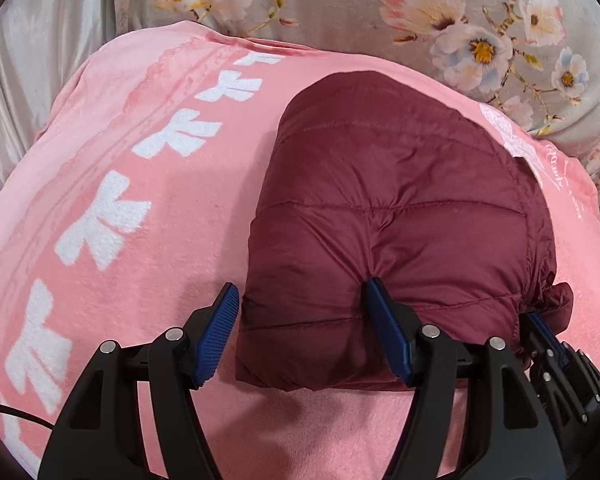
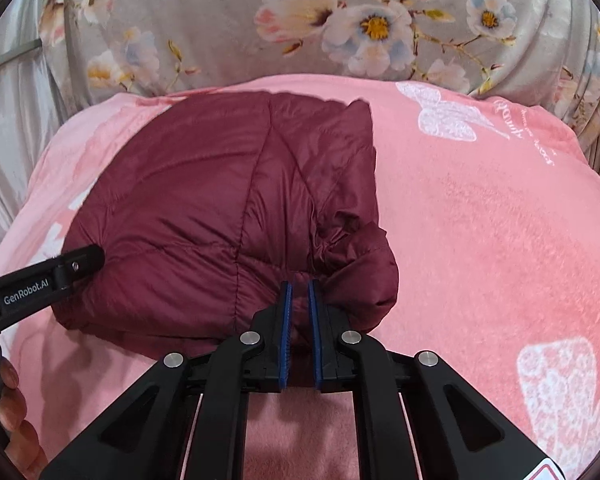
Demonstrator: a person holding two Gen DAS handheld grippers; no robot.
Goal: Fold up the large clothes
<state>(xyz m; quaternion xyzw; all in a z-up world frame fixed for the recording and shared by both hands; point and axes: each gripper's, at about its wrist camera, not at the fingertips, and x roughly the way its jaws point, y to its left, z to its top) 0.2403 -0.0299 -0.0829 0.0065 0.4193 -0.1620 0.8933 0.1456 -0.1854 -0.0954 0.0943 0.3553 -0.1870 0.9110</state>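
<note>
— What do we have in our right gripper (image 2: 299, 304)?

— Its blue pads are drawn close together with a pinch of the maroon quilted jacket (image 2: 228, 208) between them, at the near edge of the bundle, just beside a bunched cuff or sleeve end.

— And our left gripper (image 1: 302, 328)?

— Spread wide. Its right finger (image 1: 388, 332) presses into the jacket's near edge and dents the padding; its left finger stands clear of the fabric, over the blanket. We grip nothing on that side. From the right wrist we see one black arm of it touching the jacket's left side.

— Where does the jacket lie?

— Folded into a puffy, roughly rectangular bundle on the pink blanket (image 1: 140, 300), which bears white bow shapes and, farther right, a white butterfly print with script.

— Beyond the blanket?

— A grey floral cloth (image 2: 228, 32) with pink and blue blossoms rises behind, and pale satin fabric (image 1: 28, 60) hangs at the left.
</note>
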